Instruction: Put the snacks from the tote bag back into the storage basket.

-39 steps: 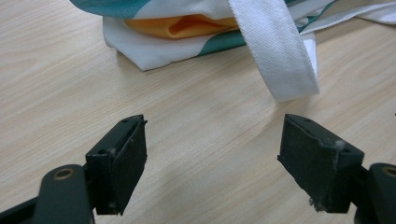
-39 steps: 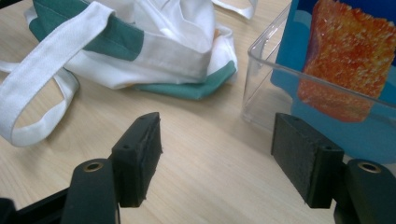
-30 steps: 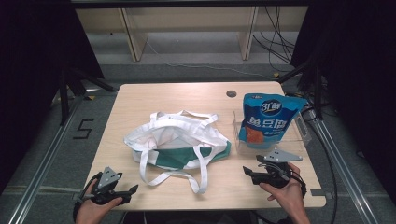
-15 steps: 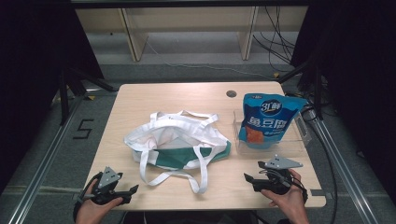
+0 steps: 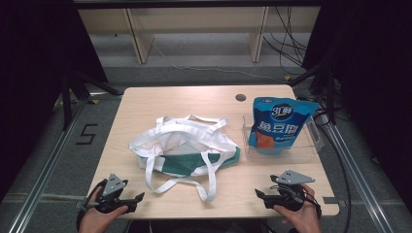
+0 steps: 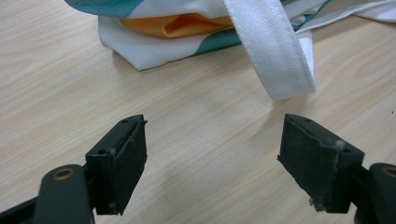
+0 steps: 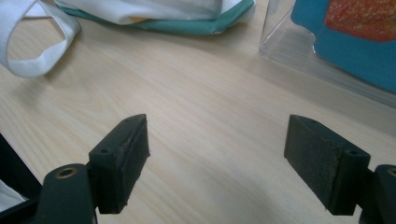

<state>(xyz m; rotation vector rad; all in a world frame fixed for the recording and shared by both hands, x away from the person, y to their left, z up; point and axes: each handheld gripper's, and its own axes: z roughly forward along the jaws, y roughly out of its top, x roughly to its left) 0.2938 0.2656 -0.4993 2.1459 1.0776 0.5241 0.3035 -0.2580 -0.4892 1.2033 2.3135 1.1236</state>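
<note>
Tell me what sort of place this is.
Probably a lab or recording workspace, not a home. A plain wooden table stands between dark curtains, loose cables run over the floor behind it, and a number marked on the floor lies beside a metal rail.

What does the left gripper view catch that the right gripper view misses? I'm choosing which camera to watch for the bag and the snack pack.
Left gripper view: an orange lining tucked inside the folded tote bag, and the left gripper with its jaws open over bare wood. Right gripper view: the clear plastic box holding the blue snack pouch, and the right gripper, whose jaws have just been opening, nothing between them. Both: the wooden table, a white strap of the bag, and its green and white cloth.
</note>
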